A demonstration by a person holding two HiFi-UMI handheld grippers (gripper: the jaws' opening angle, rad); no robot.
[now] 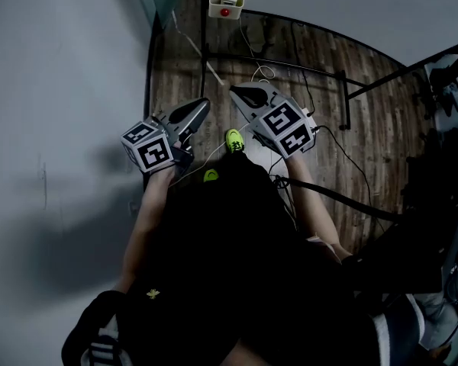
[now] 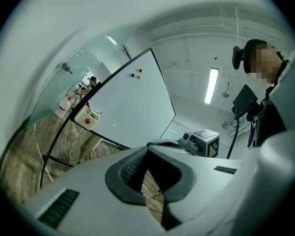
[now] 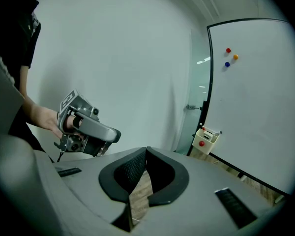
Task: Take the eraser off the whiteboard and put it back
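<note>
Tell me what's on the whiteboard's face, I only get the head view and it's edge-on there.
Observer: In the right gripper view the whiteboard carries a red magnet, an orange magnet and a blue magnet near its top; the rest that shows is bare.
Operator: From above I can't judge the jaws. Anything in them?
Observer: The right tool has its jaws together, with nothing between them, only floor behind the gap.
Operator: And the left?
Observer: The left tool is likewise shut and empty.
</note>
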